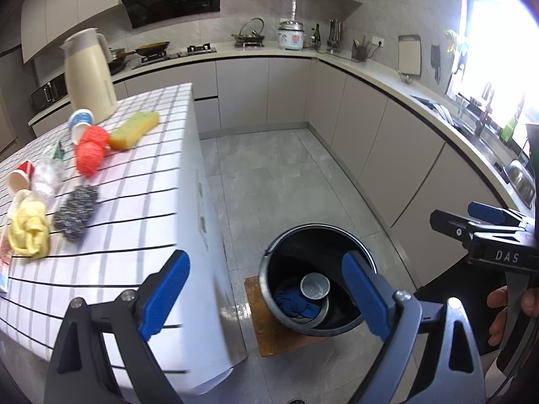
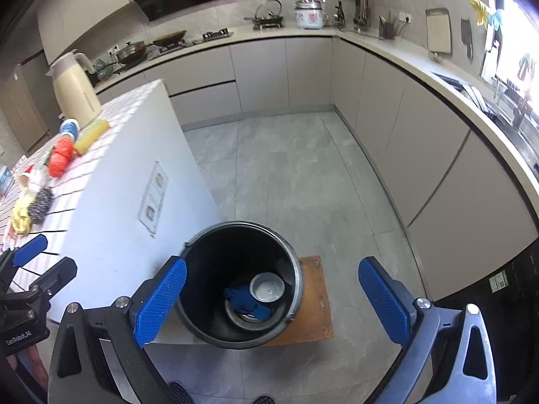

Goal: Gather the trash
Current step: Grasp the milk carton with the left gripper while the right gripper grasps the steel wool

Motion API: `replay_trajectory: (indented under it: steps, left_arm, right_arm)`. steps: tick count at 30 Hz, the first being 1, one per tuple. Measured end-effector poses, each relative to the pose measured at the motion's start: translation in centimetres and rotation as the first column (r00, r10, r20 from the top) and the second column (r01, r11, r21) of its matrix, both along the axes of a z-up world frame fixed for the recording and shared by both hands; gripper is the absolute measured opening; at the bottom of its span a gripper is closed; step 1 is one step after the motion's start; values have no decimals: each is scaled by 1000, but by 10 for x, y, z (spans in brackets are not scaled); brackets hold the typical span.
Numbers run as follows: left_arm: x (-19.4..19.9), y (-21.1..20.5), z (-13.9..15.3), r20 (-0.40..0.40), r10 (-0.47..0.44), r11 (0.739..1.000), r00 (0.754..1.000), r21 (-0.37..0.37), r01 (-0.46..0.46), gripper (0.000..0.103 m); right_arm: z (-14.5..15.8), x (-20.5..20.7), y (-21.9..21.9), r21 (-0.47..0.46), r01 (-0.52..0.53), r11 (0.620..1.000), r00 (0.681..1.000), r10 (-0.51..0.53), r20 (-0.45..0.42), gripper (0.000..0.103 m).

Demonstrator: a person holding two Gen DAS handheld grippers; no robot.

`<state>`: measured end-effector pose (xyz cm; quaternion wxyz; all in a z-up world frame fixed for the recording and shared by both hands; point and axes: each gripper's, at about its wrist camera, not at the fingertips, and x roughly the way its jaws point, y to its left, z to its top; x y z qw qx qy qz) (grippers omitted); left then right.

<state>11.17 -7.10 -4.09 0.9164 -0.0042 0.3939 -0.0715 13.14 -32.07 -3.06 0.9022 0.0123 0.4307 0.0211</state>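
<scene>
Below both my claws, a black bin (image 2: 241,282) stands on a brown mat (image 2: 315,299) beside the white island (image 2: 121,181).

Only my left camera looks across the checked tabletop (image 1: 141,181), so the trash lies plain there: a cream jug (image 1: 89,74) at the back, then a yellow sponge (image 1: 134,129), two red net balls (image 1: 90,149), a steel scourer (image 1: 75,210), a yellow rag (image 1: 28,232), a crumpled clear bag (image 1: 47,176), and paper cups, one blue (image 1: 80,123) and one red (image 1: 21,176). My right camera looks straight down into the bin, where a grey cup (image 2: 267,287) sits against a blue cloth (image 2: 247,299); it alone shows two sockets (image 2: 153,198) on the island's side. My left gripper (image 1: 266,298) is spread wide and holds nothing, one finger over the table edge, the other over the bin. My right gripper (image 2: 273,303) is equally wide apart and empty, straddling the bin.
</scene>
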Motion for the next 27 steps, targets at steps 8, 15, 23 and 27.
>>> replay_trajectory:
  steps: [8,15,23,27]
  left_arm:
    - [-20,71,24,41,65,998,997,13,-66,93]
    - [-37,162,27,56,176,984,983,1,-177,93]
    - [-53,247,24,78,272,962,959,2,-273,93]
    - [-55,278,20,78,302,953,950,6,-303,93]
  right_arm:
    - [37,-26,75,33,-34,999,993,30,115,103]
    - [49,-34,157,15,-91,996,982,88,165,103]
    - [43,-34,259,-32,-193,981,975,195,102,103]
    - [36,-34,298,-12,-234,972,969,234,80,103]
